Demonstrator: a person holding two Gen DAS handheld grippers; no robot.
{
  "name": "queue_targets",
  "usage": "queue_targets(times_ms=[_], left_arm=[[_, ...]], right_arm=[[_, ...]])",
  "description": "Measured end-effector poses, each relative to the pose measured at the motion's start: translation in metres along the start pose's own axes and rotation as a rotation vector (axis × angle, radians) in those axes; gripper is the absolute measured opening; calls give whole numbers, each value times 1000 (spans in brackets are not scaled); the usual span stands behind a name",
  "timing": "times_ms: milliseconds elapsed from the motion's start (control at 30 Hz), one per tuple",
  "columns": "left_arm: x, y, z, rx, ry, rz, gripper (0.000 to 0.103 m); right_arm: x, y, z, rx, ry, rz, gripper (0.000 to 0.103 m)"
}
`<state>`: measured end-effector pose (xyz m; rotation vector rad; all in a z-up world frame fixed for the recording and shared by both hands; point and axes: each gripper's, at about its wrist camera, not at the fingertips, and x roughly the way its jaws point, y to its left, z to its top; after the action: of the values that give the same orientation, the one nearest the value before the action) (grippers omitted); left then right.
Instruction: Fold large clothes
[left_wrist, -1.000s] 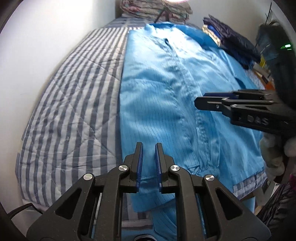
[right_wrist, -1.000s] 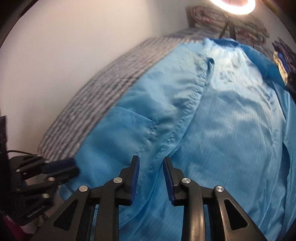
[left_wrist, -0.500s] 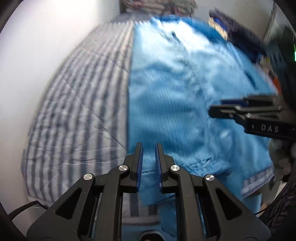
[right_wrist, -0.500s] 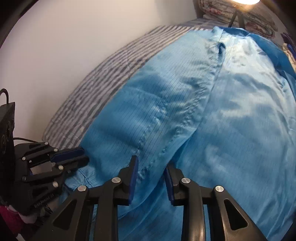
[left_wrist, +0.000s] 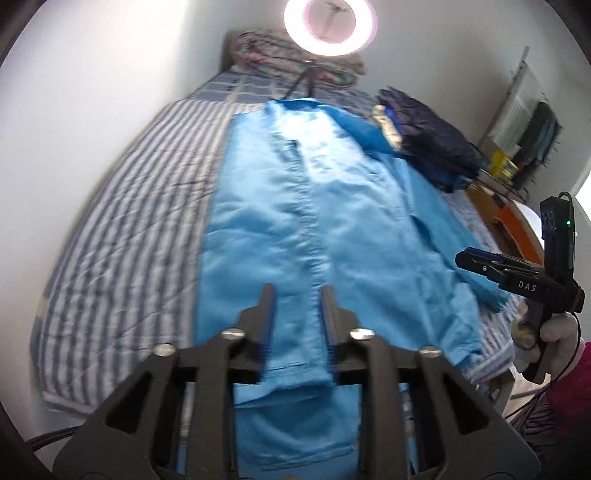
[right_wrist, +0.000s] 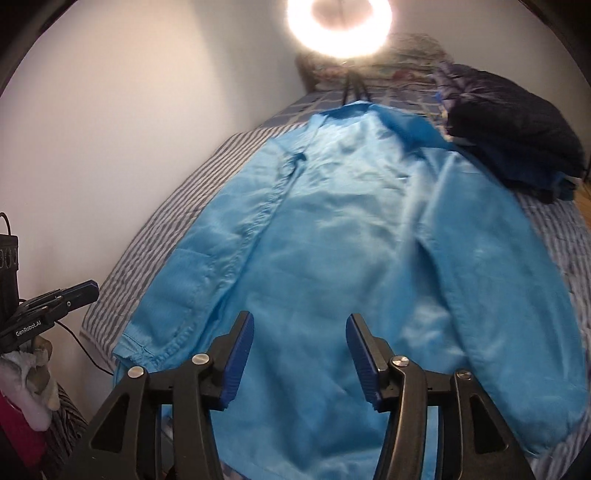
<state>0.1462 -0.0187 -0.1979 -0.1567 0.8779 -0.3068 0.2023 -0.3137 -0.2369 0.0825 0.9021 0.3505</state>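
1. At nine o'clock, we find striped quilted bedding (left_wrist: 122, 236) bare beside the wall.
2. At centre, the blue garment (left_wrist: 314, 229), thin and faintly ribbed, lies flat lengthwise.
3. Left gripper (left_wrist: 297, 295) and right gripper (right_wrist: 300, 325) have just been opening, jaws apart, nothing clamped.
4. We judge one fold just released; regripping an edge comes next.

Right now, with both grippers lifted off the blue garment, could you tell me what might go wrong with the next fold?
1. The blue garment hangs over the near edge of the striped bed; a tug could slide it off.
2. Its far side lies against the dark folded pile, which a fold could snag.
3. The left gripper and right gripper have just been opening, with nothing gripped; the loose, rumpled cloth may bunch on regrasp.
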Motion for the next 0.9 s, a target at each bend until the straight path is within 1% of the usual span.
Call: queue_targets(times_ms=[33,100,167,300,367,467,633,767,900], left_arm=[[3,-10,2,17,4,-18,31],[5,-28,5,47,10,-49,31],[9,-45,8,82,15,-63,31],[21,-71,13,122,31,-88,31],[28,-76,16,125,39,-92,31],[39,-80,18,107,58,-104,31],[49,-89,20,92,80,-133,31],[57,-96,21,85,99,-152,31],[65,-105,20,96,113,-157,31]], right_arm=[[-7,-8,-2,10,-3,-16,61],[-24,-29,-7,44,-13,-50,62],[-33,-48,-11,82,-15,-83,62],[-55,-102,-27,211,-30,-120,62],[-63,-128,-36,282,-35,-146,62],[-73,-173,-51,415,-43,-160,62],[-89,-227,-72,583,-70,-187,62],[-95,-261,-88,692,-84,-192,62],[-90,-283,-103,768,-70,-198,62]])
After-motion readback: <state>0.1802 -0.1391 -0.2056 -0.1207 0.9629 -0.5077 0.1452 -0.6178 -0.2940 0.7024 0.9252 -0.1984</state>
